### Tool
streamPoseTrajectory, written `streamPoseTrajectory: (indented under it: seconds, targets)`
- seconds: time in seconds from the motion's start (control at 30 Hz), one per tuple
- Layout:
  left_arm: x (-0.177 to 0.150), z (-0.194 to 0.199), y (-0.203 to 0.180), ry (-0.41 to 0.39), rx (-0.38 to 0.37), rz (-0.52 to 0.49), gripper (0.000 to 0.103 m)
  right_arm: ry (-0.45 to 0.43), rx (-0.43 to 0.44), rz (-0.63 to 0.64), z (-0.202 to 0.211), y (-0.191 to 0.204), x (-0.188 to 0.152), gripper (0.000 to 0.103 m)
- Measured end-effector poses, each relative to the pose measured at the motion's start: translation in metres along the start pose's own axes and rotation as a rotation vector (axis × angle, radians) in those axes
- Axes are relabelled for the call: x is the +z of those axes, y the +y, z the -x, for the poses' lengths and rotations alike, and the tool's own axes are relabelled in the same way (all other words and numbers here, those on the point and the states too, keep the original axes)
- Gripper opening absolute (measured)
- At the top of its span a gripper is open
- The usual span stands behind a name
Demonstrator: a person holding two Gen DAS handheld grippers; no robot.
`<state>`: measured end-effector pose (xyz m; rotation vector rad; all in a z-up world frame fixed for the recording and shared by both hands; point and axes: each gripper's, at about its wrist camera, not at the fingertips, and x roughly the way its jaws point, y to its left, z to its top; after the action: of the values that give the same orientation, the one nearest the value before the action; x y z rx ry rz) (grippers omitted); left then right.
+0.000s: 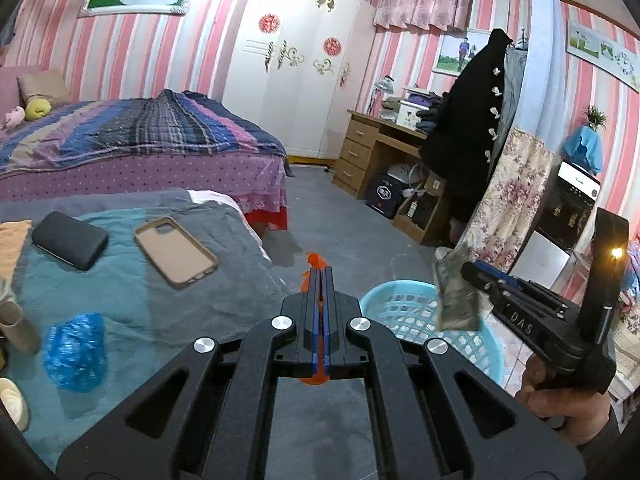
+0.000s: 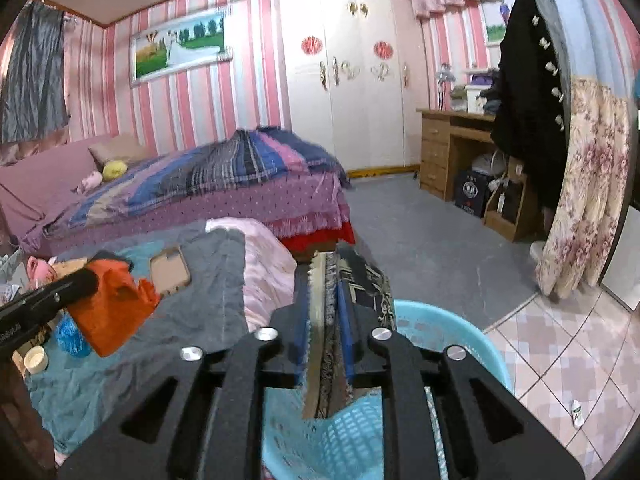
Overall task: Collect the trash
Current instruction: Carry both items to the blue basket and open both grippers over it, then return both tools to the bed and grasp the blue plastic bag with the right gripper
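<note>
Left wrist view: my left gripper (image 1: 319,276), fingers pressed together on orange scrap (image 1: 313,261), held over bed edge. Blue basket (image 1: 486,346) lies right of and below these fingers. My right gripper (image 1: 466,270) nearer to it, dangling patterned wrapper (image 1: 457,296) over rim.

Right wrist view: right fingers pinch wrapper (image 2: 360,280) edgewise, long axis along fingers, basket (image 2: 490,354) directly beneath. Left gripper (image 2: 90,280) off to left with orange scrap (image 2: 114,308). Blue crumpled bag (image 2: 70,338) on bed.
</note>
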<state>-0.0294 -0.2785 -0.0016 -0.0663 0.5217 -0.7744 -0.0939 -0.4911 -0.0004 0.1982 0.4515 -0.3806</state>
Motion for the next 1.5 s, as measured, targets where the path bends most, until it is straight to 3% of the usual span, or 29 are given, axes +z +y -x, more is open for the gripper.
streamPoseTrajectory:
  seconds: [0.03,0.1,0.43,0.5,0.53,0.57,0.73,0.9,1.23,1.37,1.5]
  targets:
    - [0.001,-0.003,-0.001,0.008,-0.005,0.000,0.000,-0.001,-0.004,-0.011,0.000,-0.004,0.000,0.040]
    - [0.001,-0.012,-0.010,0.028,-0.024,-0.007,0.000,-0.007,0.011,-0.052,0.001,-0.012,0.000,0.054]
    - [-0.006,-0.050,-0.070,0.119,-0.150,-0.090,0.001,-0.125,-0.091,-0.228,0.017,-0.055,0.003,0.054]
    - [-0.007,-0.052,-0.078,0.118,-0.179,-0.110,0.035,-0.121,-0.095,-0.246,0.017,-0.063,0.002,0.054]
    - [-0.007,-0.049,-0.079,0.095,-0.156,-0.114,0.064,-0.115,-0.094,-0.258,0.016,-0.068,0.001,0.054]
    - [-0.005,-0.046,-0.077,0.072,-0.130,-0.111,0.069,-0.113,-0.091,-0.258,0.016,-0.069,0.001,0.054]
    - [0.004,-0.032,-0.042,0.063,-0.036,-0.059,0.069,-0.119,-0.058,-0.220,0.017,-0.060,0.005,0.054]
    - [0.005,0.003,0.013,0.034,0.116,-0.018,0.069,-0.093,0.029,-0.132,0.012,-0.021,0.006,0.054]
    - [0.002,0.097,0.144,-0.003,0.422,0.087,0.078,-0.024,0.271,0.051,0.009,0.130,-0.003,0.060]
    - [-0.017,0.134,0.199,0.039,0.522,0.118,0.078,-0.011,0.313,0.132,0.011,0.187,-0.015,0.062]
    - [-0.040,0.149,0.243,0.107,0.565,0.141,0.078,0.010,0.326,0.177,0.008,0.231,-0.025,0.063]
